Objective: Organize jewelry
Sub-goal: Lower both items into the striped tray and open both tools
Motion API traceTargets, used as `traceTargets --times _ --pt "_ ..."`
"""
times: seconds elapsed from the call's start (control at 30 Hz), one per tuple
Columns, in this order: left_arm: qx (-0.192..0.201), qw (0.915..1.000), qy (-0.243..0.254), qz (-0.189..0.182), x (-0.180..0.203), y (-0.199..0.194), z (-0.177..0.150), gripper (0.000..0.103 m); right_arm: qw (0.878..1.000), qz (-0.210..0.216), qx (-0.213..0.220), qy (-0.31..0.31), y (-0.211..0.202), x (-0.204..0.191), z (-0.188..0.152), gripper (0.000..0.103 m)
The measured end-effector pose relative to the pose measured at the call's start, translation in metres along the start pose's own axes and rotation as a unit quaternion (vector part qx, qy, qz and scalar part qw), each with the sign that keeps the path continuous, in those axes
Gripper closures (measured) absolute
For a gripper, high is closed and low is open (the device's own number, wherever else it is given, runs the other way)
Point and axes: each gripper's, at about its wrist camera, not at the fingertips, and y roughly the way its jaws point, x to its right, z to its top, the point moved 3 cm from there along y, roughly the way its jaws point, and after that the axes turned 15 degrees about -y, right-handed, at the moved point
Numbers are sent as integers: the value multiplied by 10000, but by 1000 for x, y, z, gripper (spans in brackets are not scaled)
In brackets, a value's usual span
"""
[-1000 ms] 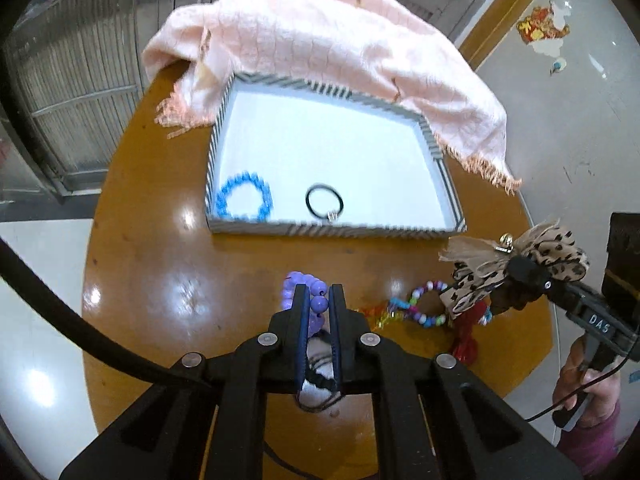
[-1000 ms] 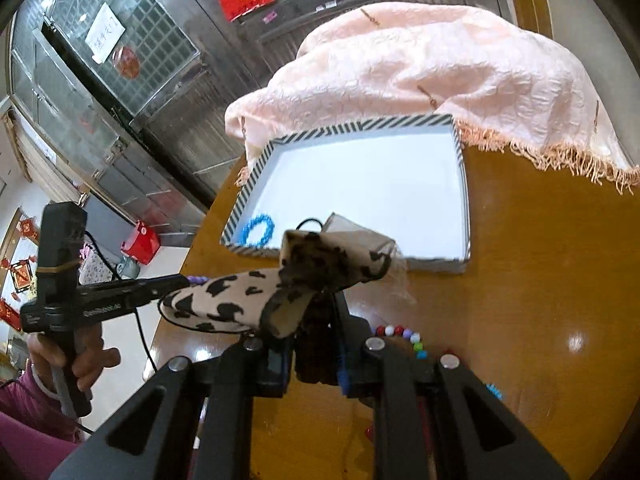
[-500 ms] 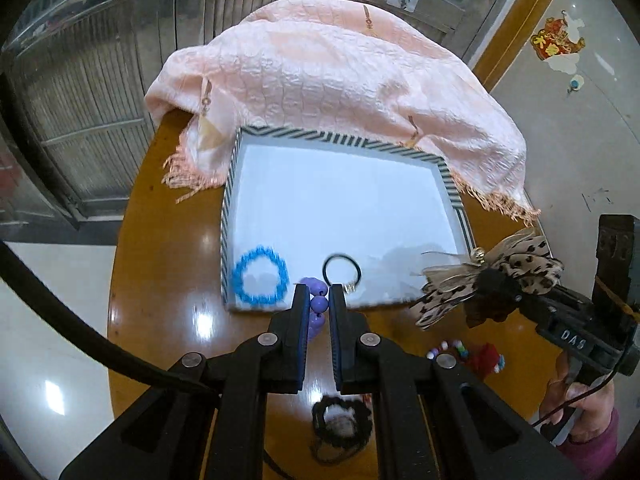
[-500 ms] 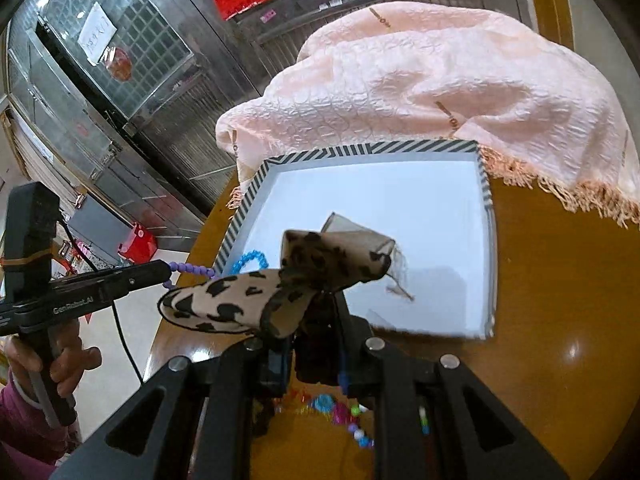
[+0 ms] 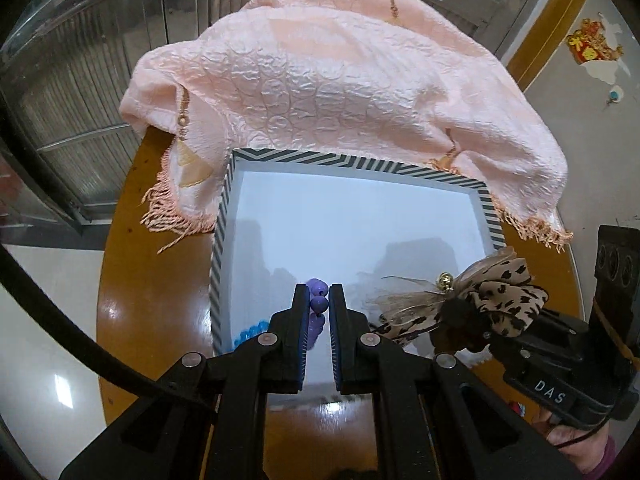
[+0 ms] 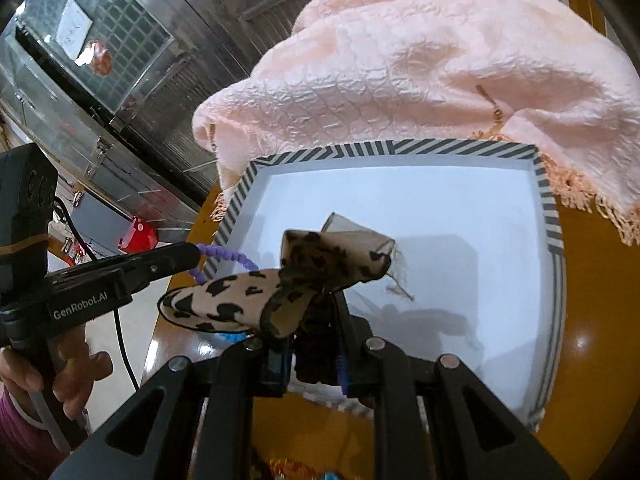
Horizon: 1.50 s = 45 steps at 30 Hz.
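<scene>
Left wrist view: a round brown wooden surface [image 5: 132, 280] is seen, its far half draped with a pale pink quilted cloth [image 5: 340, 88] edged in fringe. A shallow white tray [image 5: 352, 164] with a black-and-white striped rim is set on the surface, its far edge against the cloth. A blue bead bracelet [image 5: 250, 330] is partly seen lying inside the tray near its left wall. A leopard-print bow hair tie [image 5: 496, 300] with sheer tan ribbon and a small gold bell is clamped in the right tongs [image 6: 316, 344] and held over the tray's right near corner. A purple bead bracelet [image 5: 319, 302] is pinched in the left tongs [image 5: 319, 300] over the tray's near part.
</scene>
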Motion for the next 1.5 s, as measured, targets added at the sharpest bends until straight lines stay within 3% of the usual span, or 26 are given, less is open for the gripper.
traceTargets --times 0.53,0.7,0.77,0.83,0.97,1.5 --pt "-205 9975 -369 568 -46 53 20 94 9987 193 -467 82 81 2 19 86" --pt "-190 9967 -385 694 -49 59 17 94 9977 31 -678 33 91 4 17 76" --pt "-159 9961 -455 737 -51 59 16 94 9978 21 -661 48 86 5 16 62" --pt "-189 9956 -503 766 -54 59 14 92 9984 19 -564 58 76 6 16 60" --pt "-268 9962 -549 625 -54 54 8 77 9991 27 -420 107 55 8 13 55" --pt "259 9960 -328 793 -50 -9 -35 74 9997 -1 -187 -180 -6 -23 -15 54"
